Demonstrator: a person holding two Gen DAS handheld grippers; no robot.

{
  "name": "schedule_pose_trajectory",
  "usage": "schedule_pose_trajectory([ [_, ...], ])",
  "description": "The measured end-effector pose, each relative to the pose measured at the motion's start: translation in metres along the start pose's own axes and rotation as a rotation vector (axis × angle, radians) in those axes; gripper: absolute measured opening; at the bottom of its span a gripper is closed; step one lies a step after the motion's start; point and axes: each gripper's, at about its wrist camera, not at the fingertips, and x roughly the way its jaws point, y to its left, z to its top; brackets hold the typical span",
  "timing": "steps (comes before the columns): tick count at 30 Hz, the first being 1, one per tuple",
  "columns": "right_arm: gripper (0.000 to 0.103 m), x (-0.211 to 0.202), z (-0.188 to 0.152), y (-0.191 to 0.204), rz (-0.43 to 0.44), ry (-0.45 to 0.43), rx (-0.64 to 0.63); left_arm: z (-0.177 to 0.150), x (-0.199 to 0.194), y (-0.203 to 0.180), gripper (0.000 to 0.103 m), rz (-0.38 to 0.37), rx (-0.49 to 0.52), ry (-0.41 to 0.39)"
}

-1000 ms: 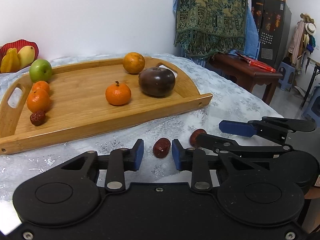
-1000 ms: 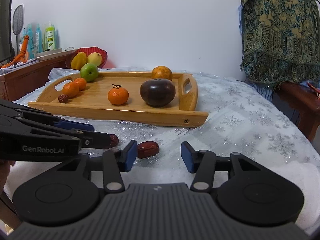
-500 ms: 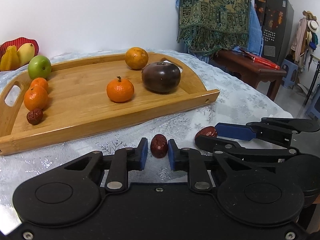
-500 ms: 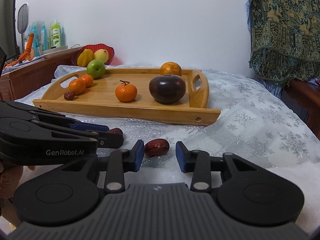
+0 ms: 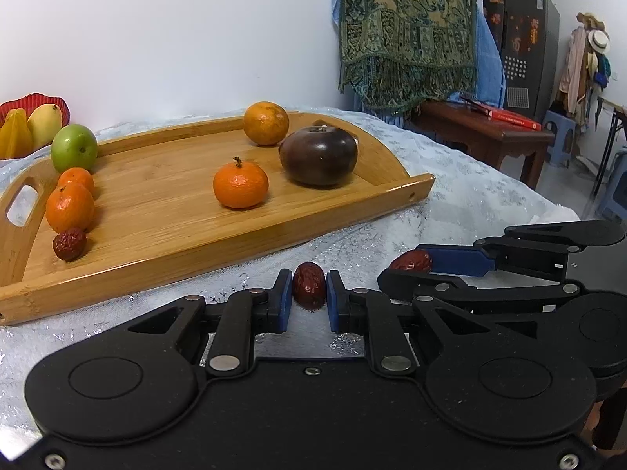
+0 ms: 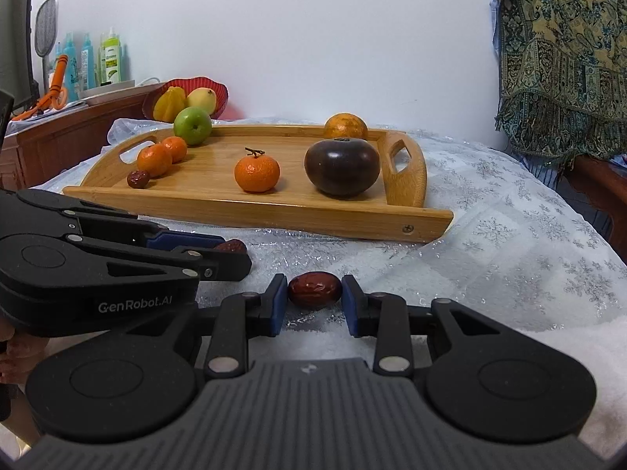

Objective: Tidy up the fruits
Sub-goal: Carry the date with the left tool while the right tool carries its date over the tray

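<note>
My left gripper (image 5: 308,291) is shut on a wrinkled red date (image 5: 309,288), its blue pads pressing both sides, just above the white tablecloth. My right gripper (image 6: 314,295) is closing on a second, smoother red date (image 6: 314,290); its pads touch both ends. The two grippers sit side by side in front of a wooden tray (image 5: 156,258). On the tray are a green apple (image 5: 74,148), three mandarins, an orange (image 5: 266,123), a dark purple fruit (image 5: 318,156) and another date (image 5: 69,243).
A red bowl (image 5: 35,100) with yellow fruit stands behind the tray's left end. A dark wooden side table (image 5: 482,133) and a hanging patterned cloth (image 5: 407,27) are at the right. Bottles (image 6: 109,60) stand on a sideboard at far left. The tablecloth drops away at the right.
Both grippers' jaws have drawn in from apart onto their dates. The left pads closed on the wrinkled date; the right pads came in to the smooth date's ends. Neither hand has shifted much.
</note>
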Motion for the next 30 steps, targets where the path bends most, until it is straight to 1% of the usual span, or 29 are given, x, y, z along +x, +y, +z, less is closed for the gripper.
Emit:
schedule_pose_trajectory([
  [14,0.037,0.004,0.005,0.011,-0.015,-0.026,-0.005,0.002,-0.004,0.009,0.015,0.022,0.002,-0.026],
  [22,0.035,0.002,0.011,0.016,-0.001,-0.069,0.009,0.007,-0.015,0.013,0.015,0.057,0.006,-0.067],
  [30,0.035,0.0,0.021,0.02,0.015,-0.117,0.037,0.017,-0.026,0.023,0.015,0.07,-0.013,-0.099],
])
